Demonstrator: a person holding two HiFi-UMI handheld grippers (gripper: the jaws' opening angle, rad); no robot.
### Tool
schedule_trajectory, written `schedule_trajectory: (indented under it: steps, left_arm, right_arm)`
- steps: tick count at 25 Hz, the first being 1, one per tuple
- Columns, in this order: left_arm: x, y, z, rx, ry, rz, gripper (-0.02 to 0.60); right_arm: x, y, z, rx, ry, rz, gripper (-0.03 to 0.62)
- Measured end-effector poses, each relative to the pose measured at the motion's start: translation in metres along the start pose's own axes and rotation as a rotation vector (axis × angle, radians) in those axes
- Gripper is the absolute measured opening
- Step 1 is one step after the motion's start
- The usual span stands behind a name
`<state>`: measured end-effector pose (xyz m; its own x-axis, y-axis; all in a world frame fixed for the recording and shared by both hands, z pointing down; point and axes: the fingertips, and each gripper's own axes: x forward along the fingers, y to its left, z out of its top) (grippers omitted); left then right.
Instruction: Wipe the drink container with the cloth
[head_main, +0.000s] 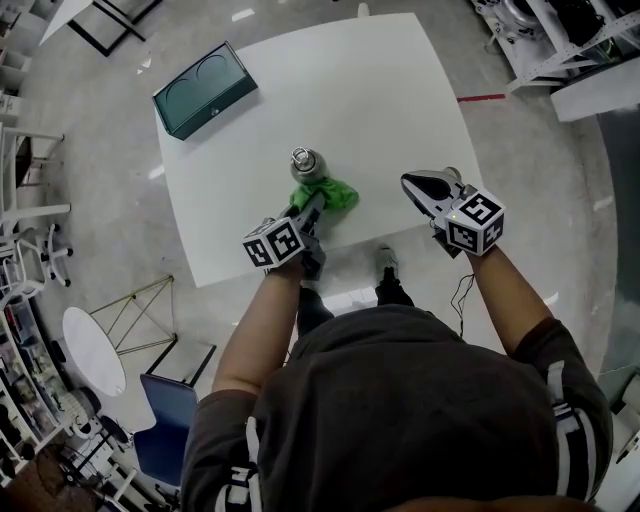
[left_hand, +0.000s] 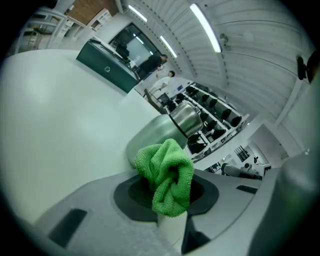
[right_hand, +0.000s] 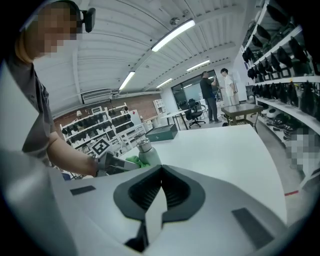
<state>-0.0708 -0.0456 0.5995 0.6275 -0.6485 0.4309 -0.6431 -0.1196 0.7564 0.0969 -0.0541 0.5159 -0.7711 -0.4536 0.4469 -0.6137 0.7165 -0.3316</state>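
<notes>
The white table (head_main: 350, 120) is taking up most of the space in front of the person, with a dark green case (head_main: 205, 88) sitting at its far left corner, well away from the work. Nearer the person, about midway along the table, the drink container (head_main: 307, 168) is standing upright, a pale green bottle with a steel cap. The person is leaning over it with both arms out.

The left gripper (head_main: 312, 206) is reaching in from the near side and clenching the green cloth (left_hand: 167, 175), which is bunching out between its jaws. The wad is pressing against the bottle's near side, low on the body, so I judge the wiping to be under way or just starting. Nothing on the bottle is showing me which parts have been rubbed. By the cloth's position, the far side, the shoulder and the cap look like work left to do.

The right gripper (head_main: 430, 187) is hovering off to the right over the table's near edge, well apart from the bottle. Its jaws are pressed together with nothing between them. It is not steadying the bottle, which could slide or tip under a firm wipe.
</notes>
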Motion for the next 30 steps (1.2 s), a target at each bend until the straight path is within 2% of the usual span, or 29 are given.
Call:
schedule_trajectory:
  steps: [5,7,8,9,11,15,17,20,21,23,27,30]
  left_arm:
    - [0.000,0.000,-0.010,-0.064,-0.036,0.035,0.086]
    - [-0.003,-0.004,-0.012,-0.044,-0.059,0.060,0.086]
    - [-0.005,-0.010,-0.012,-0.006,-0.070,0.075,0.086]
    - [-0.008,-0.017,-0.010,0.054,-0.081,0.093,0.086]
    - [-0.014,-0.038,-0.003,0.231,-0.106,0.139,0.086]
    - [-0.024,-0.089,0.021,0.683,-0.162,0.280,0.086]
    - [-0.024,-0.105,0.025,0.879,-0.164,0.352,0.086]
    - [-0.014,-0.112,0.020,1.100,-0.135,0.470,0.086]
    - [-0.010,-0.111,0.017,1.154,-0.124,0.505,0.086]
    - [-0.006,-0.107,0.014,1.212,-0.107,0.559,0.086]
    - [-0.004,-0.098,0.012,1.258,-0.091,0.637,0.086]
    - [-0.002,-0.105,0.013,1.310,-0.098,0.663,0.086]
  right_arm:
    - [-0.016,-0.009,-0.004,0.001,0.003,0.021,-0.008]
    - [-0.022,-0.011,-0.003,-0.007,0.002,0.034,-0.008]
    - [-0.026,-0.011,-0.002,-0.013,0.001,0.043,-0.008]
    - [-0.030,-0.012,0.000,-0.019,0.000,0.053,-0.008]
    - [-0.037,-0.013,0.005,-0.037,0.000,0.073,-0.008]
    - [-0.046,-0.019,0.012,-0.081,0.001,0.123,-0.008]
    - [-0.049,-0.022,0.013,-0.094,0.000,0.146,-0.008]
    - [-0.053,-0.027,0.013,-0.113,0.002,0.184,-0.009]
    - [-0.055,-0.030,0.014,-0.120,0.003,0.196,-0.008]
    - [-0.056,-0.030,0.016,-0.136,0.008,0.217,-0.008]
    - [-0.055,-0.028,0.017,-0.157,0.019,0.237,-0.008]
    - [-0.055,-0.027,0.017,-0.167,0.026,0.246,-0.008]
